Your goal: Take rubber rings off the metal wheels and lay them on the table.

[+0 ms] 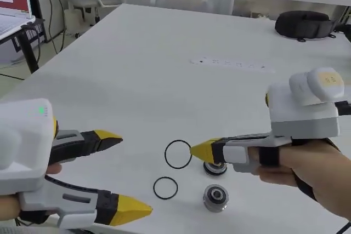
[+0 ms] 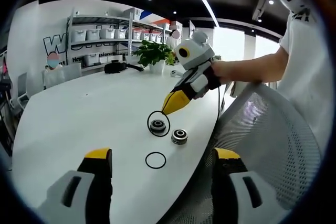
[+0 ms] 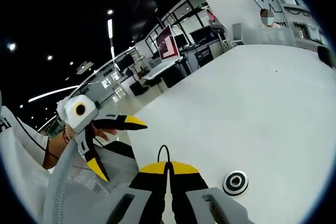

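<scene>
— What lies on the white desk [image 1: 164, 80]?
— Two metal wheels stand near the front edge, close together but not touching: the nearer wheel [image 1: 215, 197] and the farther wheel [image 1: 215, 169] behind it. To the left of the nearer wheel, a small rubber ring [image 1: 154, 188] lies flat.
— And the larger ring [image 1: 165, 154]?
— It is just left of the farther wheel. Whether it touches the desk, I cannot tell.
— And further back?
— A white power strip [image 1: 230, 63] lies in the middle, and a black bag [image 1: 304, 24] sits toward the far right corner.
</scene>
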A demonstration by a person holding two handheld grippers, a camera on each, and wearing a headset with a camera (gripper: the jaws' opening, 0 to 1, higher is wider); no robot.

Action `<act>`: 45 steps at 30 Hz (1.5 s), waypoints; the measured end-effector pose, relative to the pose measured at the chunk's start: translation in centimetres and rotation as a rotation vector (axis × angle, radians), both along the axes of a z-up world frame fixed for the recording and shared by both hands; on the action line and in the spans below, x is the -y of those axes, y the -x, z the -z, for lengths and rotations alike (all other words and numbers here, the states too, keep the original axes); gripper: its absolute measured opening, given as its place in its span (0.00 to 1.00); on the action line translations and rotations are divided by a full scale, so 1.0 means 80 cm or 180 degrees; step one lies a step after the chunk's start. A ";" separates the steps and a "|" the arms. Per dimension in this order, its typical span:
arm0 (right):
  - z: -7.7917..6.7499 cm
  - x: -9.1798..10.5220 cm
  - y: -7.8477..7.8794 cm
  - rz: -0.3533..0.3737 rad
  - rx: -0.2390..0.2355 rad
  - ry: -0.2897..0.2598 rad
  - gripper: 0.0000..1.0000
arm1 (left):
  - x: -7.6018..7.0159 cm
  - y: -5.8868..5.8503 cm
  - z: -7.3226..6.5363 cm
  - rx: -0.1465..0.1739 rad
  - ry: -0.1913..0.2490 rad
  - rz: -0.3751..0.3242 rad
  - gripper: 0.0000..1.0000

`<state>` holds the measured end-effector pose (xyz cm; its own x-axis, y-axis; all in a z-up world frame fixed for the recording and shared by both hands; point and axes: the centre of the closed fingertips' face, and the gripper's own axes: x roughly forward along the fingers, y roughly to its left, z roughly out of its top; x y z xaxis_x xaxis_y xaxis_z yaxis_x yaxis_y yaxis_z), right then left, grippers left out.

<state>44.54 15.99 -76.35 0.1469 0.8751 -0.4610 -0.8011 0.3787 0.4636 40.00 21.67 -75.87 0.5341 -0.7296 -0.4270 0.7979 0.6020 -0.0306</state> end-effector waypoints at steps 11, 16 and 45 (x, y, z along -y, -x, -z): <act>0.047 0.003 0.010 -0.0045 -0.0219 0.0218 0.00 | 0.002 0.002 0.003 -0.0030 -0.0041 0.0046 0.76; 0.062 0.007 0.011 -0.0059 -0.0277 0.0309 0.00 | 0.002 0.003 0.005 -0.0033 -0.0069 0.0058 0.76; 0.104 0.019 0.008 -0.0132 -0.0010 0.0754 0.00 | 0.000 0.002 0.010 -0.0117 -0.0063 0.0020 0.75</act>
<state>43.92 14.51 -84.65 0.1115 0.7478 -0.6545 -0.8169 0.4440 0.3681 39.83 21.70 -76.64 0.5133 -0.7241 -0.4606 0.8002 0.5977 -0.0480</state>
